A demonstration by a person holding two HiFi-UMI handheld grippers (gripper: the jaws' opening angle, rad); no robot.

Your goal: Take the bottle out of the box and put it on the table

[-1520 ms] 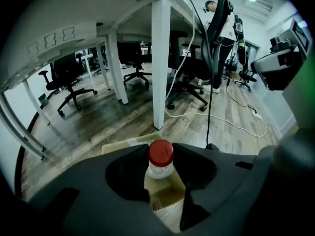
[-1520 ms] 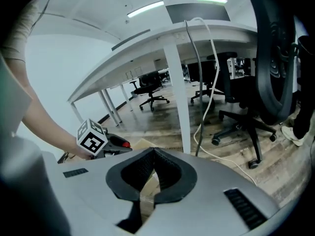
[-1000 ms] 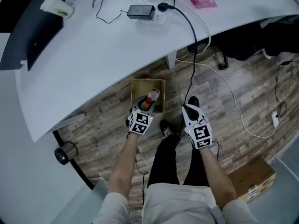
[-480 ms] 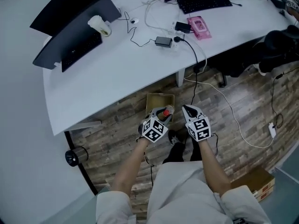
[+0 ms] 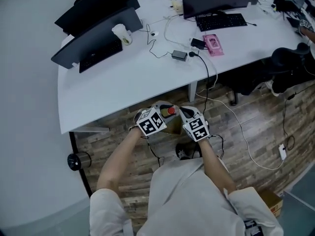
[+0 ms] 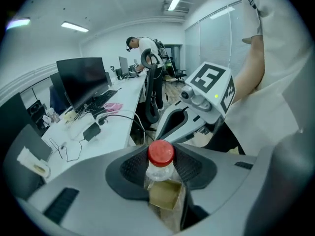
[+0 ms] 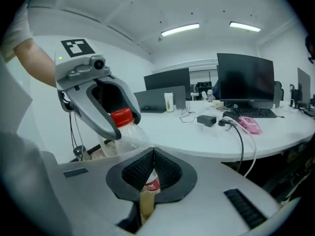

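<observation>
Compared with a second ago, the bottle (image 7: 130, 134) is out of the box (image 6: 167, 195) and up at about the height of the white table's (image 5: 123, 82) near edge. It hangs above the box, which sits on the wooden floor. The left gripper (image 6: 161, 171) pinches its neck just under the red cap. The right gripper (image 7: 153, 161) has risen too and now sits just beside the left one, its pads pressed together on nothing. Ahead, the near strip of table is bare. Farther back lie a power adapter (image 5: 179, 55), a pink case (image 5: 213, 44), a keyboard (image 5: 220, 21) and dark monitors. A black cable (image 5: 210, 77) drops over the edge, right of the bottle.
</observation>
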